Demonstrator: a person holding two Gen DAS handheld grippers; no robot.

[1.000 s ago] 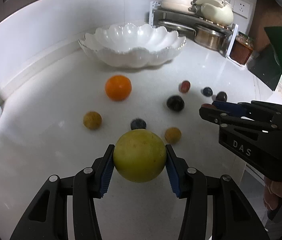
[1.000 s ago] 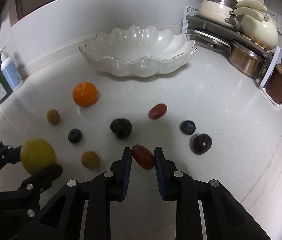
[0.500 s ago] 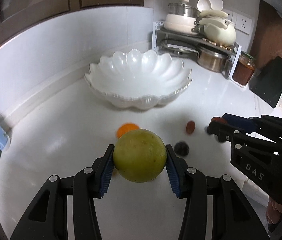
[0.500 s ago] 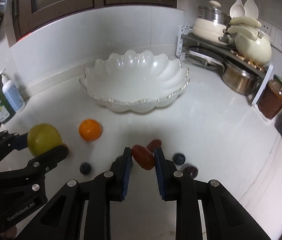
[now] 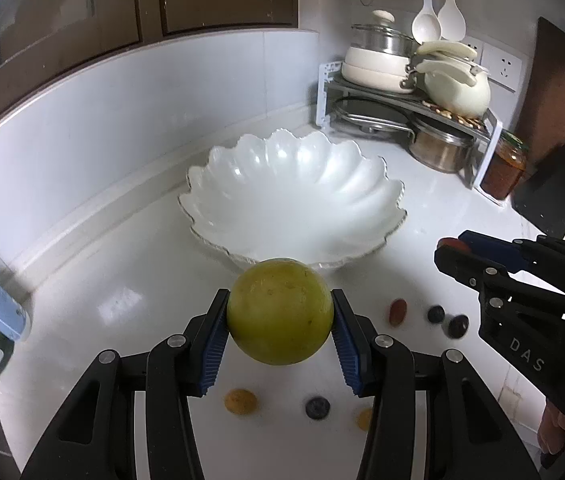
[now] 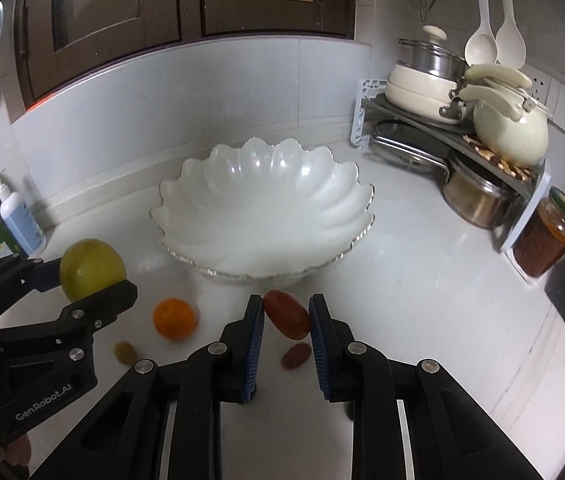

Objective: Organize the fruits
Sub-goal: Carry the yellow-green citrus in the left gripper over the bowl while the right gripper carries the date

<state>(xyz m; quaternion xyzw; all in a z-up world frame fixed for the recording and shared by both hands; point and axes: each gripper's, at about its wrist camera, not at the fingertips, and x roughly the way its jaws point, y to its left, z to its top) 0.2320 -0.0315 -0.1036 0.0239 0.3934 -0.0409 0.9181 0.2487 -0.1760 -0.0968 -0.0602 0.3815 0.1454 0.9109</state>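
Bowl (image 6: 266, 196): empty — nothing placed yet
Left gripper (image 5: 279, 320): grasping green fruit (image 5: 279, 312)
Right gripper (image 6: 285, 318): clamped on red fruit (image 6: 286, 314)
Counter (image 6: 422, 280): orange (image 6: 174, 317), small fruits remain

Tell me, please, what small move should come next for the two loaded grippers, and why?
Probably carry both forward over the white bowl: the left gripper grips the yellow-green fruit, the right gripper the red fruit, both short of its near rim, and the bowl is empty.
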